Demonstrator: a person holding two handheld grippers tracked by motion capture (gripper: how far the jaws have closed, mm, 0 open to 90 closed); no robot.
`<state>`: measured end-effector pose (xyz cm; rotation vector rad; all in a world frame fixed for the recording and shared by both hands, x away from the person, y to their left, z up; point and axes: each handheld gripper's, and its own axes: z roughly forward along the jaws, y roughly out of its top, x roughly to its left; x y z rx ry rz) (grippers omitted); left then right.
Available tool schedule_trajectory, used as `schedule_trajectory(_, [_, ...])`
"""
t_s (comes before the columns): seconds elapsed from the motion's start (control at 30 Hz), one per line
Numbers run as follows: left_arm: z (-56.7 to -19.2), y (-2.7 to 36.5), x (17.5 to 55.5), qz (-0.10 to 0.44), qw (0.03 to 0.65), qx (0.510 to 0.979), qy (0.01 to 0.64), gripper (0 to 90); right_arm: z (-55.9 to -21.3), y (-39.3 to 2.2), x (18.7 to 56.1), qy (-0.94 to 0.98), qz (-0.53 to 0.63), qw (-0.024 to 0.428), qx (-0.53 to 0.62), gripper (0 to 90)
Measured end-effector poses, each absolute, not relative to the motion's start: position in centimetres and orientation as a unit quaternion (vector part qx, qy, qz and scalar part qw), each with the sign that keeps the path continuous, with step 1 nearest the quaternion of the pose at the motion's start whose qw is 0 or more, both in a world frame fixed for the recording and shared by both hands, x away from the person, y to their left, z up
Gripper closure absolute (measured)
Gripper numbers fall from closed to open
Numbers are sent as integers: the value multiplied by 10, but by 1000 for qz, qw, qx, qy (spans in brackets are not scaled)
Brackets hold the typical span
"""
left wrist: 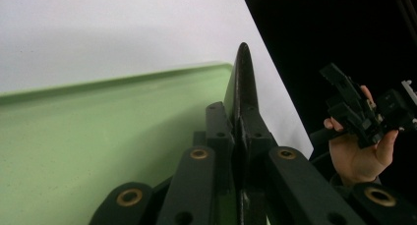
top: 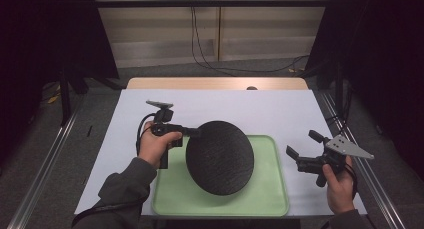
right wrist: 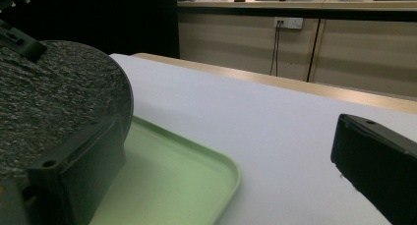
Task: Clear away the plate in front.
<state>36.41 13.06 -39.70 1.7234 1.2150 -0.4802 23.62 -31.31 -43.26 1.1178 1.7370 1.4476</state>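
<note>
My left gripper (top: 192, 132) is clamped on the rim of the dark round plate (top: 220, 158), one jaw on each face, and holds it tilted up on edge above the green tray (top: 272, 199). In the left gripper view the plate (left wrist: 242, 87) shows edge-on between my jaws. The tray sits at the near edge of the white table (top: 280, 109). My right gripper (top: 300, 149) hangs beside the tray's right edge, near the table's right edge, its jaws spread wide with nothing between them.
</note>
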Motion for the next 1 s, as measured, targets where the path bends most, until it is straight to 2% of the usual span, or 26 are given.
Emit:
schedule_trajectory(0.6, [-422, 118, 350, -222, 458, 709, 488, 865, -433, -314, 236, 655, 546, 305, 424, 0])
schedule_trajectory(1.0, [-439, 122, 350, -208, 451, 711, 498, 876, -433, -313, 237, 655, 547, 306, 422, 0])
